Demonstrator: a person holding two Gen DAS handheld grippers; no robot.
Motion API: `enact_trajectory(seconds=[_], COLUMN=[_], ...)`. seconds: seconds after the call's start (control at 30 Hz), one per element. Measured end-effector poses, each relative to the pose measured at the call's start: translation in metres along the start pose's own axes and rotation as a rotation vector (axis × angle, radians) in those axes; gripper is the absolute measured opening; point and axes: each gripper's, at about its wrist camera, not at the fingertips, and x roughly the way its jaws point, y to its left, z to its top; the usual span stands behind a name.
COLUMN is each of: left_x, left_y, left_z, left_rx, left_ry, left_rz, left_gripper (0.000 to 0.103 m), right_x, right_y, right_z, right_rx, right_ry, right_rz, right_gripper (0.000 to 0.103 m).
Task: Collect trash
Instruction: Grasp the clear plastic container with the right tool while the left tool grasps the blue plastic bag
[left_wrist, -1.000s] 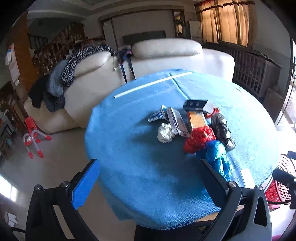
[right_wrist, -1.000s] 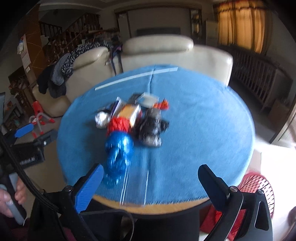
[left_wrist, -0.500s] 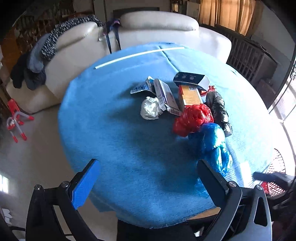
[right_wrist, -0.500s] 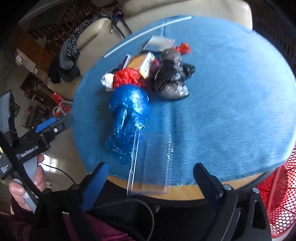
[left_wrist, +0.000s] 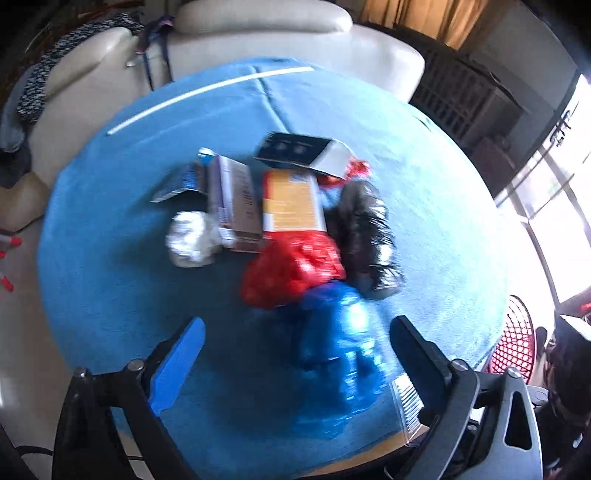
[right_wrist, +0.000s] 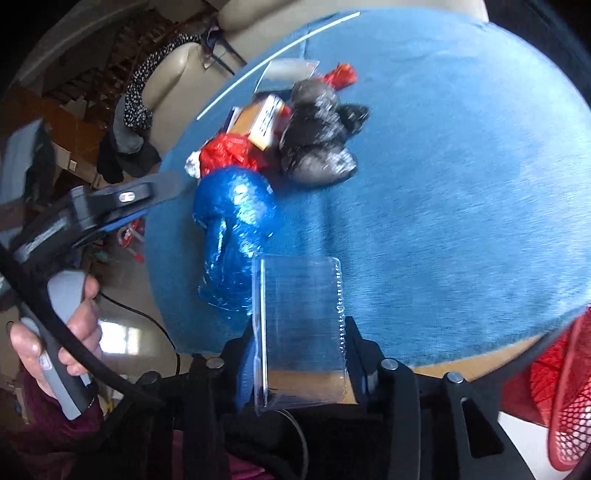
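At the near edge of the round table (right_wrist: 480, 184), covered in blue cloth, a clear plastic container (right_wrist: 299, 332) overhangs the rim. The right gripper (right_wrist: 301, 363) has this container between its fingers, and the jaws are closing on it; both pads appear to meet its side walls, though the transparent plastic makes actual contact hard to confirm. Just beside the container, to its left, lies a blue plastic bag (right_wrist: 232, 236), touching a red plastic bag (right_wrist: 229, 155) farther in. A black plastic bag (right_wrist: 317, 144) sits beside these, with an orange box (left_wrist: 291, 199), a dark carton (left_wrist: 299, 153), a white-and-purple box (left_wrist: 236, 206) and a crumpled white wad (left_wrist: 190, 240) grouped behind. The left gripper (left_wrist: 295, 343) hangs above the table, jaws spread wide and just beginning to close, with nothing gripped; the blue bag lies below the gap. A red mesh basket (right_wrist: 569, 398) stands off the table's right edge. A hand (right_wrist: 62, 332) grips the left gripper's handle.
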Motion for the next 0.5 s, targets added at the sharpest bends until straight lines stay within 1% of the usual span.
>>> enact_trajectory(seconds=[0.03, 0.1, 0.13, 0.17, 0.2, 0.27, 0.33, 0.43, 0.5], left_x=[0.005, 0.016, 0.021, 0.028, 0.035, 0.042, 0.038, 0.030, 0.022], left_y=[-0.004, -0.010, -0.013, -0.015, -0.016, -0.017, -0.021, -0.033, -0.046], left_z=[0.001, 0.001, 0.000, -0.001, -0.003, -0.005, -0.006, -0.007, -0.008], left_rx=[0.003, 0.005, 0.007, 0.007, 0.002, -0.016, -0.018, 0.001, 0.035], left_ry=[0.013, 0.045, 0.059, 0.080, 0.105, 0.118, 0.096, 0.073, 0.047], left_rz=[-0.002, -0.008, -0.010, -0.009, -0.005, -0.023, -0.012, -0.024, -0.015], left_gripper=[0.095, 0.085, 0.076, 0.065, 0.060, 0.055, 0.053, 0.052, 0.052], right_x=[-0.008, -0.016, -0.025, -0.025, -0.028, -0.043, -0.058, -0.076, -0.087], right_y=[-0.003, -0.013, -0.018, -0.024, -0.030, -0.038, -0.048, -0.065, -0.074], right_z=[-0.001, -0.002, -0.003, -0.003, -0.003, -0.004, -0.007, -0.019, -0.022], right_rx=[0.002, 0.004, 0.011, 0.017, 0.023, 0.036, 0.051, 0.068, 0.082], right_ry=[-0.019, -0.051, -0.074, -0.095, -0.108, -0.146, -0.184, -0.225, -0.254], right_rz=[-0.015, -0.050, -0.063, -0.076, -0.088, -0.121, -0.150, -0.178, -0.205], right_gripper=[0.044, 0.044, 0.044, 0.044, 0.044, 0.044, 0.044, 0.044, 0.044])
